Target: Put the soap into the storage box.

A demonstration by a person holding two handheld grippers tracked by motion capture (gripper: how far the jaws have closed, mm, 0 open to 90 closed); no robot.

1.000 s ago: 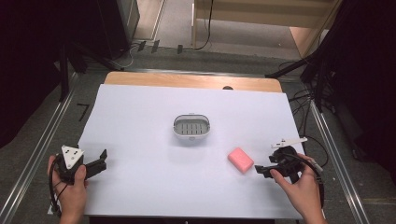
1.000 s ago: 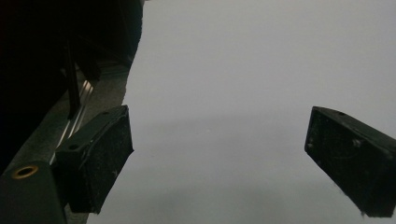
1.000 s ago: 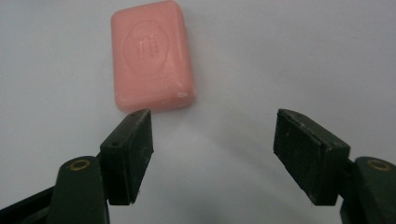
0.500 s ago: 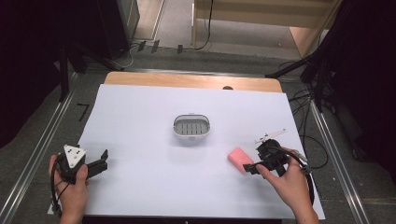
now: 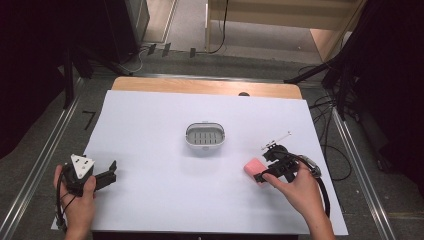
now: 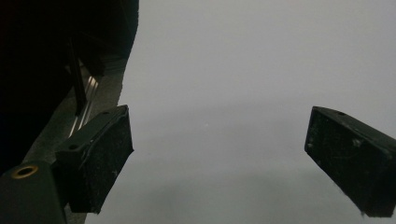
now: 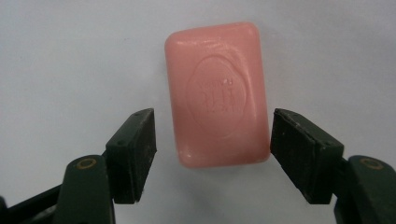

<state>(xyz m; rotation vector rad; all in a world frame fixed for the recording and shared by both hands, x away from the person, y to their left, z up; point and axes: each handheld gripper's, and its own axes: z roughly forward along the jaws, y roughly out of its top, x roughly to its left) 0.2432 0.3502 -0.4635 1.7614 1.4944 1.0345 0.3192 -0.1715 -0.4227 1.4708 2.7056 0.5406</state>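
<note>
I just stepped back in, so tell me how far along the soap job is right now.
Done: the right gripper has been brought up to the pink soap bar, its jaws closing in on either side, though gaps show, so no grip yet. In hand: closing on the bar. Left: lifting it, probably into the empty grey soap dish mid-table. The left gripper rests open by the near edge.

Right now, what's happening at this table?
A person is working with a hand-held gripper in each hand. The right hand-held gripper has its jaws on either side of a pink bar of soap lying on the white table; they have just been closing but do not press on it yet. The left hand-held gripper waits open. A soap dish sits mid-table.
</note>
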